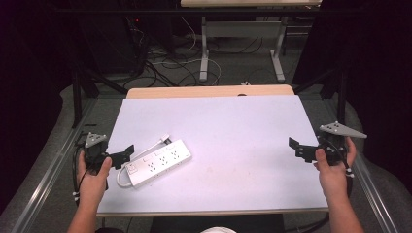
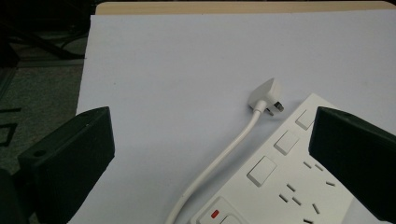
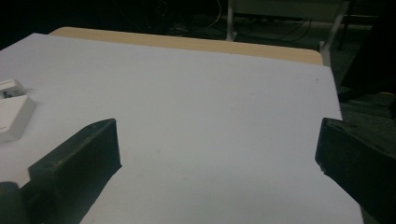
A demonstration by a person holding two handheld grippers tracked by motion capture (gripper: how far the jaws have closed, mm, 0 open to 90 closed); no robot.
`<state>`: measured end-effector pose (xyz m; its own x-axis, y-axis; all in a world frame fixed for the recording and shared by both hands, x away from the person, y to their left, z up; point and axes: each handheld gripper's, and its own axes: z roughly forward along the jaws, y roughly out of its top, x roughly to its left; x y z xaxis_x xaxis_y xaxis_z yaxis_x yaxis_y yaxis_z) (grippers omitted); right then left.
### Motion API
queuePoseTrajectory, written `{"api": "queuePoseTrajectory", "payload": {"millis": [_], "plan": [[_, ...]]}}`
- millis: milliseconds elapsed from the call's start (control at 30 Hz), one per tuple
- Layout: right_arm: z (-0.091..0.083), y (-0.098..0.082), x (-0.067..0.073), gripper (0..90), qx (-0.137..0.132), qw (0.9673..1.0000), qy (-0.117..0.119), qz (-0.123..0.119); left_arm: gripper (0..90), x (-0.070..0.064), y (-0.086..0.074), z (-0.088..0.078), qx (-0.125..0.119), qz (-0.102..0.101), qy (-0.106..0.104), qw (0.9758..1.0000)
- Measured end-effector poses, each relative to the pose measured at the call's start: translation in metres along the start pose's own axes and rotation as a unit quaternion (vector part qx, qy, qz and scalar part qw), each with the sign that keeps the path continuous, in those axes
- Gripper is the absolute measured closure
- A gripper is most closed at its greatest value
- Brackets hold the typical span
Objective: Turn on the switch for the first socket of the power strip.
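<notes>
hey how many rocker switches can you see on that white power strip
4 on the power strip, in a row along its cable side: one with a red mark nearest the cable end, then three plain ones toward the far end.

High view hangs above the near edge, looking forward and down over the whole table [image 1: 218, 126]. Left gripper view sits low and close, facing across the power strip [image 2: 280, 177] toward the far edge. Right gripper view skims the right side, catching that same power strip at far left.
</notes>
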<state>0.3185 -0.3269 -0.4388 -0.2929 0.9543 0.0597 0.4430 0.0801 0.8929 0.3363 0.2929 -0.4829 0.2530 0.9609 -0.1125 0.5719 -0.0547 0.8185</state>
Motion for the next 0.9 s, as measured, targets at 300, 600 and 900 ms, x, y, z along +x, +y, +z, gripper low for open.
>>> {"api": "queuePoseTrajectory", "payload": {"millis": [300, 600, 900], "plan": [[0.000, -0.007, 0.000, 0.0, 0.018, 0.9997, -0.013, -0.004, 0.3, 0.003, 0.001, -0.004, 0.000, -0.001, 0.002, 1.0000], [-0.003, -0.008, -0.002, 0.0, 0.020, 0.9997, -0.013, -0.004, 0.3, 0.004, 0.007, -0.008, -0.003, 0.005, -0.003, 1.0000], [-0.001, -0.009, -0.002, 0.0, 0.029, 0.9996, -0.006, -0.004, 0.3, 0.002, 0.013, -0.011, 0.010, 0.012, -0.015, 0.9998]]}}
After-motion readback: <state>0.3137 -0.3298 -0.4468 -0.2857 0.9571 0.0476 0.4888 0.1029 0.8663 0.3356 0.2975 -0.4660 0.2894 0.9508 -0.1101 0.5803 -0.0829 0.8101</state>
